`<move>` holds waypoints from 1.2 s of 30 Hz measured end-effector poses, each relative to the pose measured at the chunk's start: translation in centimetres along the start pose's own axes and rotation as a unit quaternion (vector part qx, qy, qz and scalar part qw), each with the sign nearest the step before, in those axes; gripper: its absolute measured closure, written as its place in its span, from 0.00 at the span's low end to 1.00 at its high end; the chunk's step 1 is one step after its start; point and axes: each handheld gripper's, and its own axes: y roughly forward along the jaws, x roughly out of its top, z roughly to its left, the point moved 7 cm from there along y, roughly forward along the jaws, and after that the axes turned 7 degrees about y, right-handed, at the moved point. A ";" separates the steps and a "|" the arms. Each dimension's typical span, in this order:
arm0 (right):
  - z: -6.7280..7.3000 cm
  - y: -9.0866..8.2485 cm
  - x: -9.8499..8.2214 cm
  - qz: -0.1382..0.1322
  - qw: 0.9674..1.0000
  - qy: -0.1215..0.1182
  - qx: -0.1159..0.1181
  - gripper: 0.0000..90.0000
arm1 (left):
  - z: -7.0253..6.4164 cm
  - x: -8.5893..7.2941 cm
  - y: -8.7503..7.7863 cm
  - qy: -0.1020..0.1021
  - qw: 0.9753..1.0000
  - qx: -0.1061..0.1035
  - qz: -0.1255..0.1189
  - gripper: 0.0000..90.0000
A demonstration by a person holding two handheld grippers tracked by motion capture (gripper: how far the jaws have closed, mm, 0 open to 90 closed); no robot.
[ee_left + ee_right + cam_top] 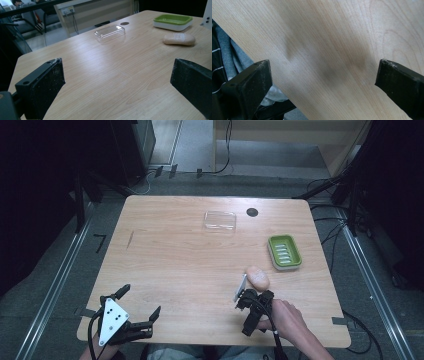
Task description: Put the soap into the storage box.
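Two grippers, left gripper (141,306) and right gripper (322,82), both spread wide and empty over grained wood table (175,265); smooth oval beige soap bar (258,278) lies just beyond right gripper, near green ribbed soap dish (284,252).

A: What's cut off?
B: In the left gripper view, the left claw (117,85) loses its lower parts at the bottom edge.
A: Blurred?
B: The bench (332,50) under the right claw (322,85) is smeared.
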 end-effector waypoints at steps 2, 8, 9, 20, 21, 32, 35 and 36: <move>-0.1 -0.1 -0.1 0.001 1.000 0.007 -0.003 0.01 | -0.1 0.0 0.0 0.001 1.000 -0.001 0.000 0.00; -0.7 -0.5 0.0 -0.005 1.000 0.016 -0.006 0.01 | -0.2 0.0 -0.1 0.010 1.000 -0.004 -0.002 0.00; -1.1 -0.7 0.0 -0.007 1.000 0.017 -0.009 0.01 | -0.2 0.0 -0.2 0.011 1.000 -0.004 -0.004 0.00; -2.3 -2.2 0.7 -0.025 0.999 0.038 -0.011 0.01 | -0.3 0.1 0.1 0.011 1.000 -0.004 -0.006 0.00; -2.4 -2.4 0.8 -0.027 0.999 0.037 -0.014 0.01 | -0.3 0.1 0.1 0.010 1.000 -0.003 -0.006 0.00; -4.7 -3.3 1.8 -0.034 0.997 0.068 -0.013 0.01 | -0.5 0.2 0.5 0.012 1.000 -0.007 -0.003 0.00; -5.6 -3.5 2.4 -0.040 0.996 0.078 -0.008 0.01 | -0.4 0.3 0.4 0.008 1.000 -0.002 -0.005 0.00; -5.6 -3.5 2.4 -0.040 0.996 0.078 -0.008 0.01 | -0.4 0.3 0.4 0.008 1.000 -0.003 -0.004 0.00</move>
